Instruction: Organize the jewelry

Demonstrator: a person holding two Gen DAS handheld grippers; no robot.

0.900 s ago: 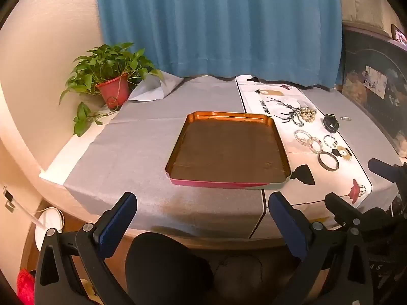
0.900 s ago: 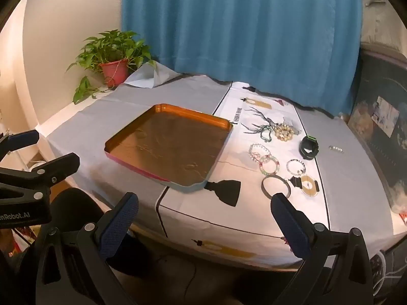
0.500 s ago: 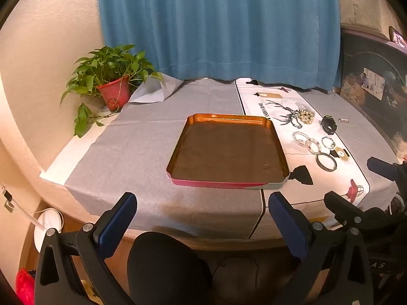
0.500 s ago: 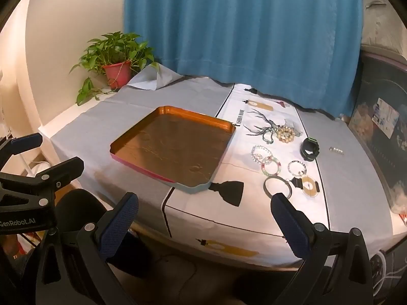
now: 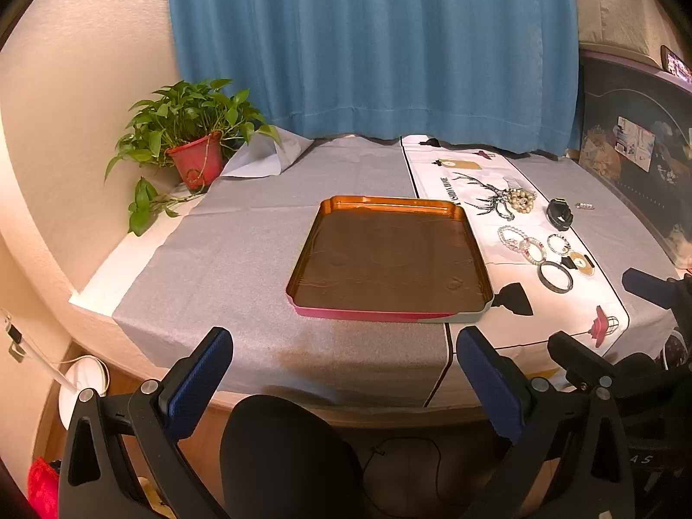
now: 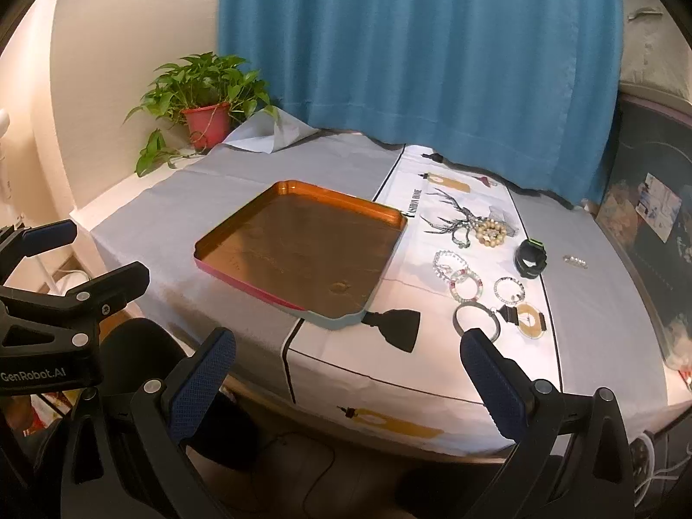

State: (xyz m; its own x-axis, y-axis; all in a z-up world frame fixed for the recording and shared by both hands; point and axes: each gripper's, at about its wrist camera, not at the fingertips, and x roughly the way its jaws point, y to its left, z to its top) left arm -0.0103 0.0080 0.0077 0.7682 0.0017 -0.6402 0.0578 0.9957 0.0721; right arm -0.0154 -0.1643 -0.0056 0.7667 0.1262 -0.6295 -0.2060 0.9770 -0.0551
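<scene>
Greenery first: a potted plant [image 5: 190,138] in a red pot stands far left of the tray, against the cream wall, with a blue curtain [image 5: 372,43] hanging behind the table. Near the middle of the grey cloth [image 5: 242,242] lies the orange tray [image 5: 389,259], shallow, its brown floor bare, its front rim pink.

Just right of the tray a white printed runner [image 6: 432,346] carries the jewelry. Farthest back sits a cluster of cream beads [image 6: 491,232]; nearer come two clear beaded bracelets [image 6: 450,261], touching or overlapping, then a smaller beaded ring [image 6: 509,289], a dark plain bangle [image 6: 477,320] and a gold round piece [image 6: 530,321] on a black strap. Right of the beads rests a black watch-like band [image 6: 530,257], and beyond it, on the grey cloth, a small silvery item [image 6: 574,261].

Both tools hang off the table's near edge, well short of the tray. The left gripper [image 5: 344,376] has its blue-padded fingers spread wide, holding nothing; the right gripper [image 6: 346,380] is likewise spread wide and empty.
</scene>
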